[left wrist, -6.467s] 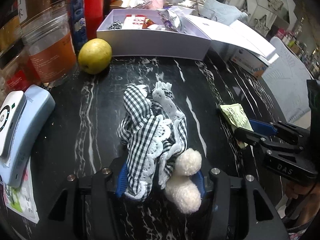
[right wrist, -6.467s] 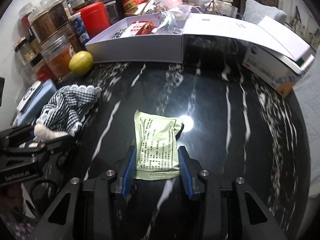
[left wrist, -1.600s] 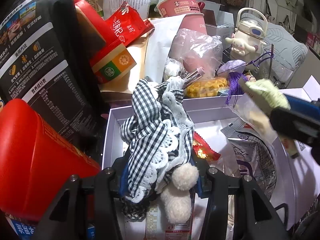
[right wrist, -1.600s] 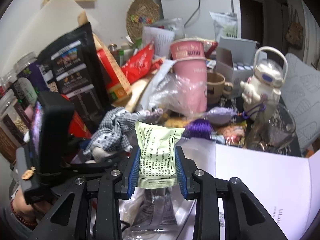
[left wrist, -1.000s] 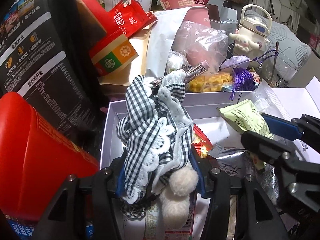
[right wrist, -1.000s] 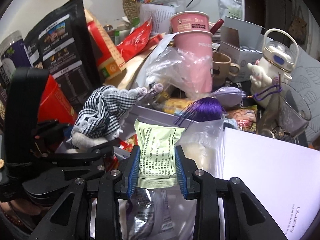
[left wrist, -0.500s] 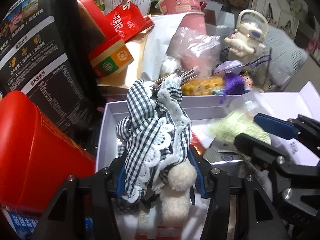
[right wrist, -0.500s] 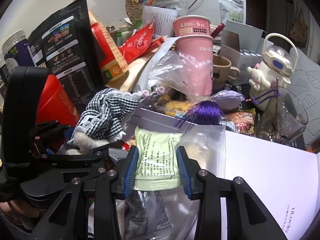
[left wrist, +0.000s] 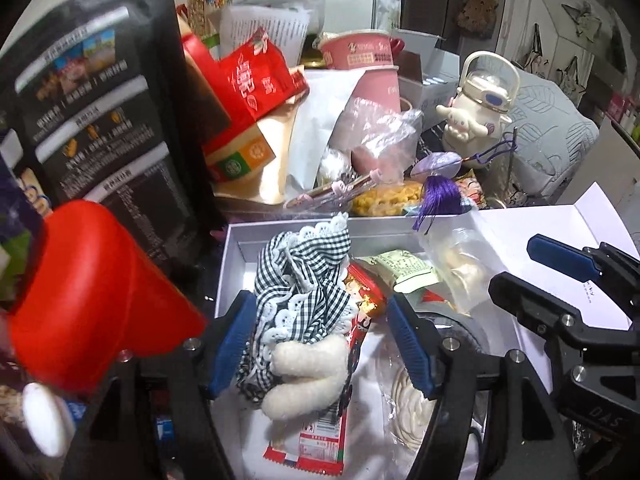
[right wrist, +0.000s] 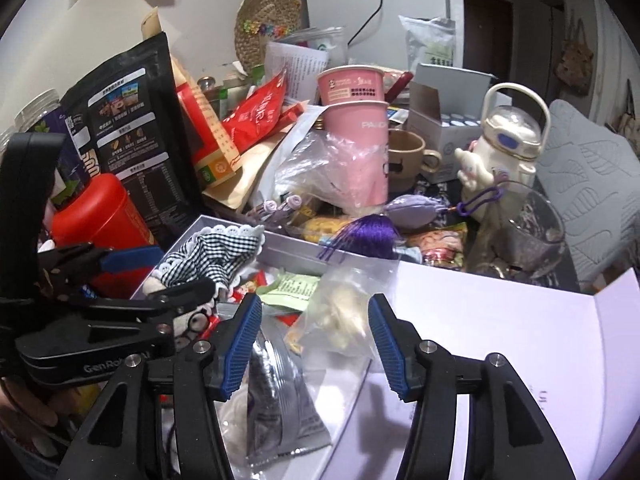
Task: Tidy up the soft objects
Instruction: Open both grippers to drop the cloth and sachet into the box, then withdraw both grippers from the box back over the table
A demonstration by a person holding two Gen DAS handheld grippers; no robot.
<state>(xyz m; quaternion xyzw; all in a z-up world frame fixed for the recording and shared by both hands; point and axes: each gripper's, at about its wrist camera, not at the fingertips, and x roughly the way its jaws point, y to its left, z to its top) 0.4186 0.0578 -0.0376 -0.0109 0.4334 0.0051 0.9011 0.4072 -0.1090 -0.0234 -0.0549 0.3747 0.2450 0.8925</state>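
Observation:
A black-and-white checked cloth toy with lace trim and white pompoms lies inside the white box, on top of snack packets. My left gripper is open, its jaws wide on either side of the toy. The pale green packet lies in the box to the toy's right; it also shows in the right wrist view. My right gripper is open and empty above the box, over a clear plastic bag. The toy shows at the left in the right wrist view.
A red canister stands against the box's left side. The open white box lid spreads to the right. Behind the box stand black and red snack bags, pink cups, a purple tassel, a white kettle-shaped bottle and a glass.
Both grippers have opened. The checked toy dropped from the left gripper into the box, and the green packet left the right gripper and now lies in the box.

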